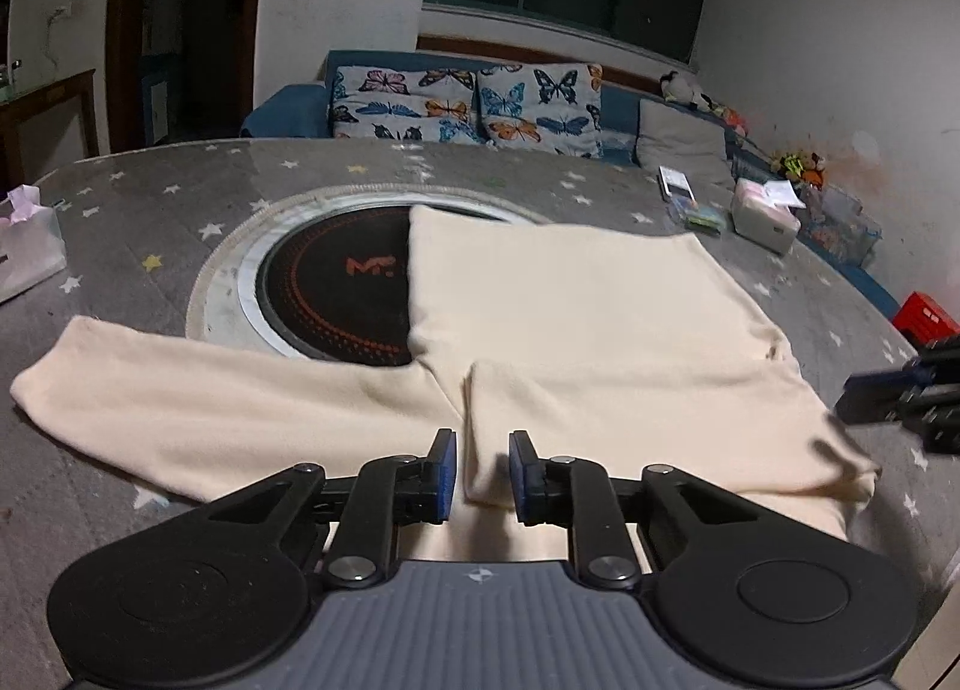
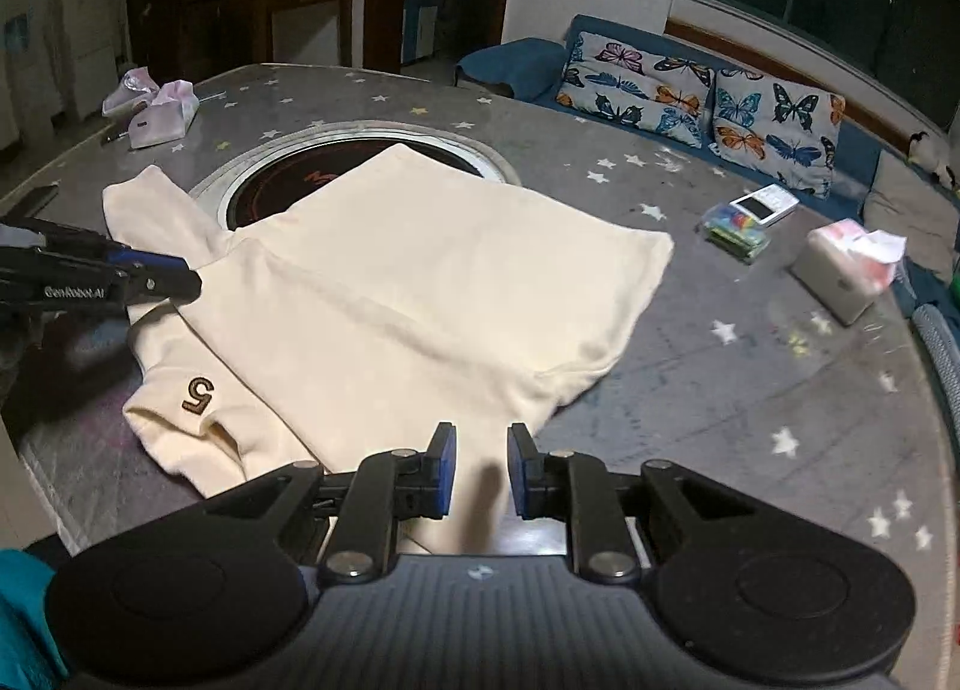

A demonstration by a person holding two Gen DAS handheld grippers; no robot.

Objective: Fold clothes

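In tissue box (image 2: 840, 276), tissues (image 2: 879, 246).

The garment (image 2: 420, 282) is cream with a brown "5" (image 2: 198, 393). The worktop (image 2: 750, 390) is grey with stars; the cushions (image 2: 708, 96) bear butterflies.

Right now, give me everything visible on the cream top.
The cream top is a soft, fleecy knit lying flat on the star-print table, partly over the round black hob. One sleeve is folded across the body; the other stretches out sideways. A collar bears a brown "5". The left gripper and right gripper sit above its near edge, jaws slightly apart, neither clamping cloth.
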